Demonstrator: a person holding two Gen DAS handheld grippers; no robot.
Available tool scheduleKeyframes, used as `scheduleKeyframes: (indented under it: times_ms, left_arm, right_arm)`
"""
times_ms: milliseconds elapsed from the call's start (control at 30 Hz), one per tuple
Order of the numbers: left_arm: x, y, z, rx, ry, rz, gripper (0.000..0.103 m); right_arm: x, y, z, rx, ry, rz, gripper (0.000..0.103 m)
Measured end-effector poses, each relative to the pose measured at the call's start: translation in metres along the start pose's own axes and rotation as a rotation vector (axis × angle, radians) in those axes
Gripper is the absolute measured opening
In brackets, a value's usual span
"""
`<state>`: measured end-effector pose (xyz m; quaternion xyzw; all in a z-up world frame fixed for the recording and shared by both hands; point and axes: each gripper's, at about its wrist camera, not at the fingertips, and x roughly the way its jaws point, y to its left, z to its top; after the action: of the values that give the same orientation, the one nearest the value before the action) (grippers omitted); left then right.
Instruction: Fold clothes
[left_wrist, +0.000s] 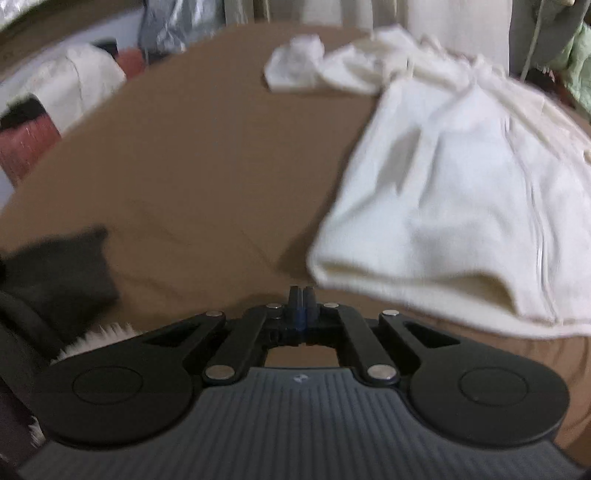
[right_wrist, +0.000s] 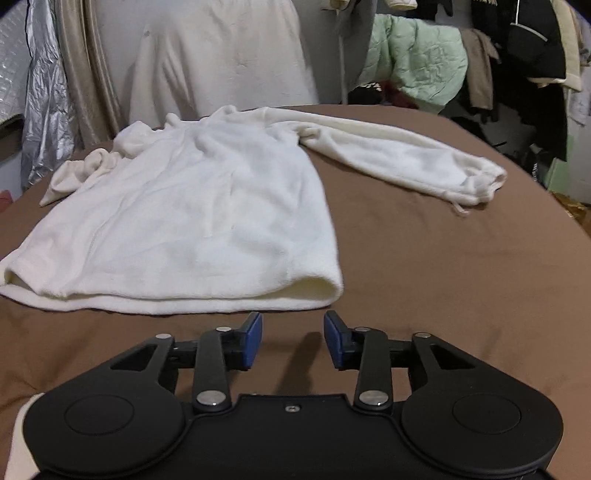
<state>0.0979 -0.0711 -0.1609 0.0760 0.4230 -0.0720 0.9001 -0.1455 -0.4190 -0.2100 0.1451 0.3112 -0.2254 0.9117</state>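
Note:
A white fleece zip jacket (right_wrist: 192, 214) lies flat on a brown bed sheet (right_wrist: 443, 277), hem toward me. One sleeve (right_wrist: 406, 158) stretches out to the right; the other (right_wrist: 74, 170) is bunched at the left. My right gripper (right_wrist: 293, 338) is open and empty, just in front of the hem's right corner. In the left wrist view the jacket (left_wrist: 443, 192) lies to the right, its bunched sleeve (left_wrist: 295, 66) at the far side. My left gripper (left_wrist: 302, 299) is shut and empty, just short of the hem's left corner.
A dark cloth (left_wrist: 62, 269) lies on the sheet (left_wrist: 184, 166) at the left, near my left gripper. Pillows and bedding (left_wrist: 74, 85) sit beyond the bed's left edge. Hanging clothes (right_wrist: 517, 55) and a green quilt (right_wrist: 417, 59) crowd the back right; curtains (right_wrist: 221, 55) hang behind.

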Motion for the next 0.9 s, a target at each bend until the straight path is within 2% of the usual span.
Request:
scheduleKeyframes:
  times_ms: [33,133,167,200,233,300,400,467,500,533,567,600,633,700,767,800,900]
  left_arm:
    - [-0.004,0.000,0.003,0.016,-0.025,0.016,0.000]
    - [-0.016,0.000,0.011,0.053,-0.090,0.050,0.004]
    - [-0.017,0.003,0.015,0.032,-0.090,0.028,0.005]
    - [-0.017,0.007,0.018,-0.009,-0.075,-0.017,0.016]
    - [-0.017,0.011,0.022,-0.051,-0.060,-0.062,0.044]
    - [-0.012,0.016,0.028,-0.114,-0.028,-0.127,0.081]
    - [0.001,0.004,0.035,-0.119,-0.008,-0.121,0.081]
    - [0.012,-0.012,0.039,-0.070,-0.011,-0.105,0.081]
    - [0.018,-0.020,0.043,-0.051,-0.005,-0.090,0.081]
    - [0.023,-0.028,0.048,-0.035,0.005,-0.075,0.081]
    - [0.029,-0.035,0.054,-0.019,0.015,-0.060,0.081]
    - [0.029,-0.037,0.057,-0.010,0.013,-0.051,0.081]
    - [0.025,-0.037,0.060,-0.006,0.004,-0.045,0.081]
    - [0.019,-0.037,0.065,0.002,-0.015,-0.033,0.081]
    - [0.017,-0.032,0.063,0.004,-0.024,-0.020,0.089]
    - [0.022,-0.029,0.058,0.016,0.017,-0.002,0.097]
    - [0.056,-0.026,0.032,0.019,0.233,0.034,0.097]
  right_arm:
    - [0.000,-0.003,0.001,0.021,-0.015,0.027,0.063]
    - [0.002,-0.011,0.005,0.090,-0.054,0.077,0.065]
    - [0.004,-0.013,0.007,0.105,-0.052,0.071,0.065]
    - [0.005,-0.015,0.007,0.112,-0.051,0.067,0.066]
    - [0.007,-0.016,0.008,0.112,-0.050,0.057,0.067]
    - [0.012,-0.018,0.009,0.109,-0.049,0.032,0.071]
    - [0.021,-0.027,0.008,0.190,-0.050,-0.063,0.083]
    - [0.030,-0.039,0.007,0.306,-0.041,-0.072,0.083]
    - [0.037,-0.042,0.008,0.344,-0.031,-0.037,0.082]
    - [0.046,-0.045,0.009,0.372,-0.019,0.014,0.079]
    - [0.054,-0.047,0.011,0.400,-0.006,0.066,0.067]
    - [0.059,-0.043,0.016,0.391,-0.007,0.092,0.010]
    - [0.048,-0.033,0.024,0.334,-0.060,0.096,0.013]
    - [0.014,-0.007,0.042,0.193,-0.207,0.091,0.012]
    - [0.004,-0.012,0.039,0.207,-0.212,0.037,0.011]
    - [0.001,-0.017,0.036,0.229,-0.202,0.005,0.011]
    - [-0.002,-0.031,0.024,0.298,-0.164,-0.066,0.010]
